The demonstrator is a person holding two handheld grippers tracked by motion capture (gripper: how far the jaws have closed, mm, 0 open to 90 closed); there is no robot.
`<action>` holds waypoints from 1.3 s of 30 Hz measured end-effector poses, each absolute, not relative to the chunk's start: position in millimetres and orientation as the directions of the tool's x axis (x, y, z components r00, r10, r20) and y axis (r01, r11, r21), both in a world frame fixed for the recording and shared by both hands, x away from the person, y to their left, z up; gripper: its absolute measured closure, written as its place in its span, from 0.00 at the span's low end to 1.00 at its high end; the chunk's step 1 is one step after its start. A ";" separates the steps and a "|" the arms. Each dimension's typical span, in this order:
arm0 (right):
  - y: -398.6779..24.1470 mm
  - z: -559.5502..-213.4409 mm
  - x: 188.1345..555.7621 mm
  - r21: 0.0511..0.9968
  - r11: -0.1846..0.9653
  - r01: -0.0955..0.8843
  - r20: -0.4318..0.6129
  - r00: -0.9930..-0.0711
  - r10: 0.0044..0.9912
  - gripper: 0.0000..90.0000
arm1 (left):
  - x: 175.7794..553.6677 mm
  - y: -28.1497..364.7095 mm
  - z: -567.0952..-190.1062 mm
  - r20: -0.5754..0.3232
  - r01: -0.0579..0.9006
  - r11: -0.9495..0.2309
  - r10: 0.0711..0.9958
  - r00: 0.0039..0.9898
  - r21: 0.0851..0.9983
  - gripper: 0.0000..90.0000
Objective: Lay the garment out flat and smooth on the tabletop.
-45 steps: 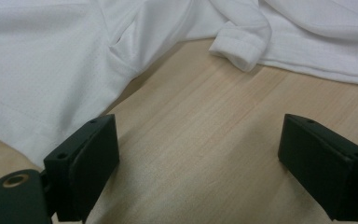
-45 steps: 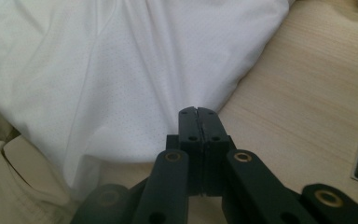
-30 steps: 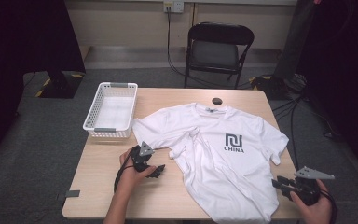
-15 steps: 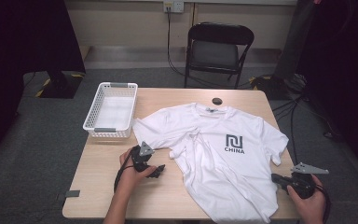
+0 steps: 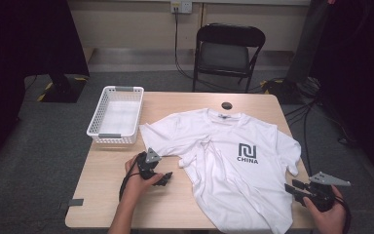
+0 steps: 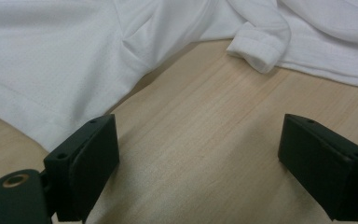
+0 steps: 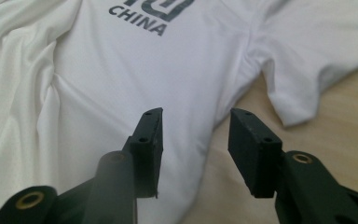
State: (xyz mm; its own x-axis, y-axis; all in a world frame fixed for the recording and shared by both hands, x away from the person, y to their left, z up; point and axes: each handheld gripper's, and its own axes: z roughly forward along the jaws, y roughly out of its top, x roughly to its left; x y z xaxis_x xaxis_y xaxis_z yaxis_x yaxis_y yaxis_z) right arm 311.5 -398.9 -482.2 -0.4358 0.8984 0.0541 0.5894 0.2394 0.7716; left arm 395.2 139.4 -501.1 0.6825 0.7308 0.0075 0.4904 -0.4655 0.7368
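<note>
Soft white cloth on pale matt wood

The T-shirt (image 5: pixel 233 170) is thin white knit cloth, matt, with a fine mesh-like weave, stitched hems and a dark flat print on the chest. The table (image 5: pixel 102 195) has a light wood-grain top, smooth and dull, with faint streaks. The left hand-held gripper (image 6: pixel 198 158) and the right hand-held gripper (image 7: pixel 193 140) have jaws of black matt plastic with small brass-coloured fittings. The basket (image 5: pixel 100 131) is white plastic lattice with a slight sheen. The folding chair (image 5: pixel 226 53) has a black metal frame and a dark padded seat.
</note>
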 end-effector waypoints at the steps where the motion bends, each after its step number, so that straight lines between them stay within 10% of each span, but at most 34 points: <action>1: -395.3 -480.9 314.5 0.776 0.262 0.574 0.032 -0.450 0.892 0.59 | 395.1 139.4 -501.1 0.008 0.490 -0.466 0.731 0.683 0.737 0.13; 17: -373.4 -499.1 367.4 0.737 0.357 0.574 -0.024 -0.505 0.863 0.22 | 395.5 139.1 -501.2 0.007 0.486 -0.475 0.720 0.694 0.734 0.11; 31: -373.5 -501.9 366.8 0.751 0.338 0.567 -0.009 -0.503 0.864 0.21 | 390.7 125.1 -498.1 -0.011 0.447 -0.495 0.661 0.751 0.745 0.17; 39: -373.5 -501.9 366.8 0.751 0.338 0.567 -0.009 -0.503 0.864 0.21 | 394.6 99.0 -492.4 0.020 0.380 -0.499 0.626 0.780 0.779 0.44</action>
